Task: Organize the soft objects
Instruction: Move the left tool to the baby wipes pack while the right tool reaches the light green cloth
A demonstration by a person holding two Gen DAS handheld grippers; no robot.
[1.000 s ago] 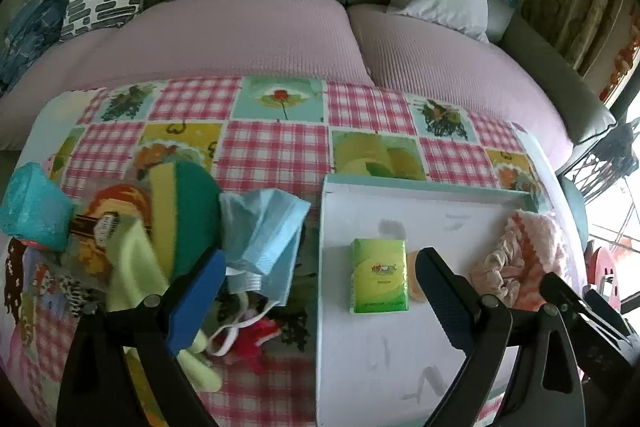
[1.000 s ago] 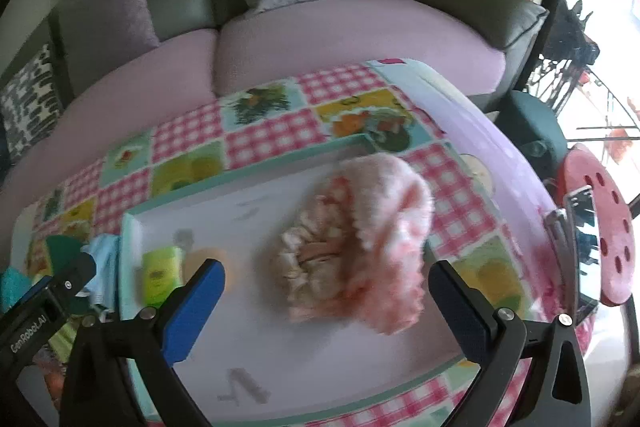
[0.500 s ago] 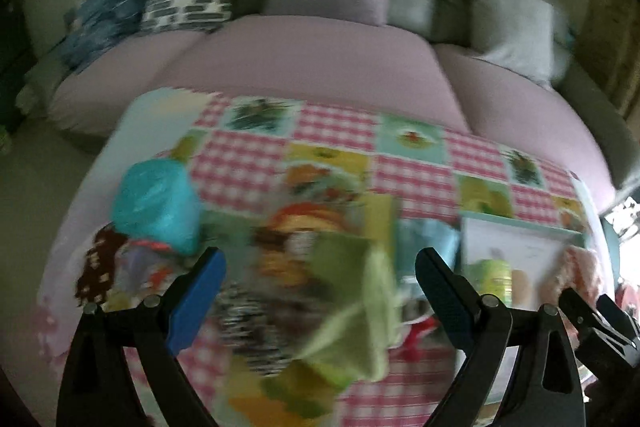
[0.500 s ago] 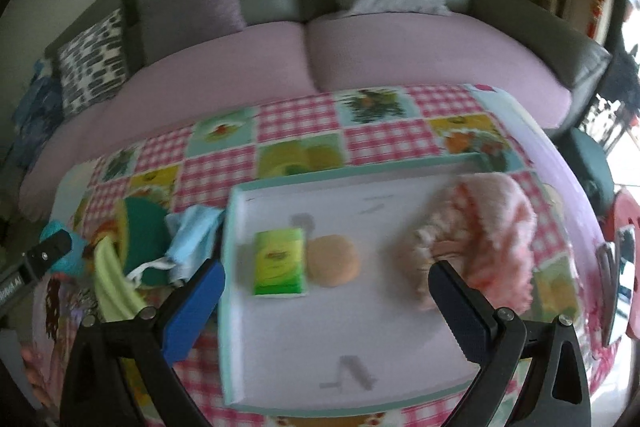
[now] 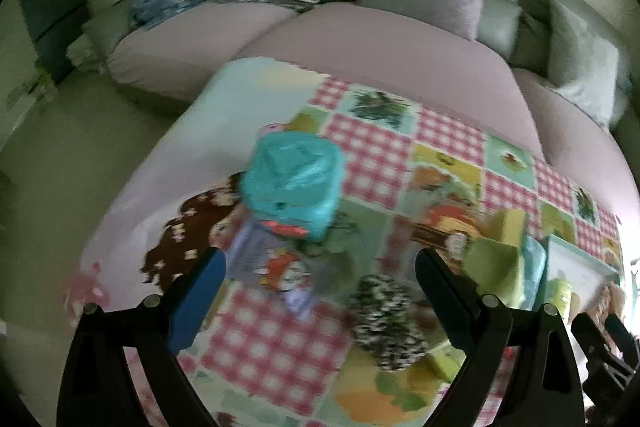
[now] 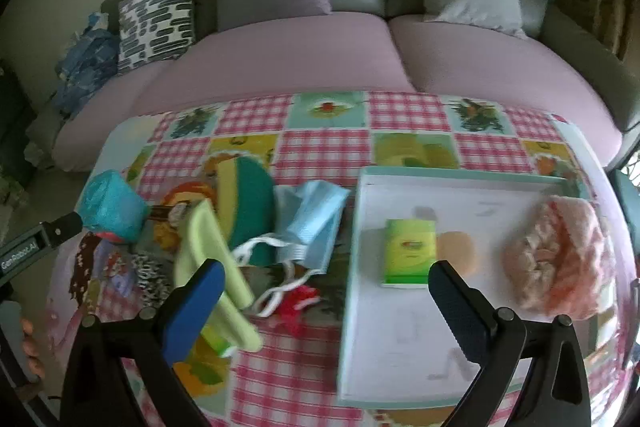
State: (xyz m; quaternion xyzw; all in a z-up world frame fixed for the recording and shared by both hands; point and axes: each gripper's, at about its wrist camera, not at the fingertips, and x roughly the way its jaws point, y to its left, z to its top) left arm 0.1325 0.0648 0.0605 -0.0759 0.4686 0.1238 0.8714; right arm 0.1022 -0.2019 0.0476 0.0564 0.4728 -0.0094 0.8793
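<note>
On the white tray (image 6: 400, 379) a green tissue pack (image 6: 409, 251) is laid with its long axis pointing away from the camera, a round puff (image 6: 460, 251) touching its right side and a pink cloth (image 6: 558, 263) further right. The pile, with mask (image 6: 316, 219) and teal bundle (image 5: 292, 183), is left of the tray. Both the left gripper (image 5: 320, 295) and right gripper (image 6: 326, 303) are held wide apart, empty.

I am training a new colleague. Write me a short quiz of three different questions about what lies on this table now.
1. True or false: the pink fluffy cloth lies inside the white rectangular tray.
2. Which object touches the green tissue packet? A) light blue face mask B) round peach sponge C) teal plastic bag
3. Fill in: the fingers of the right gripper are ____ and hold nothing.

Key: 1 true; 2 B; 3 open.
</note>
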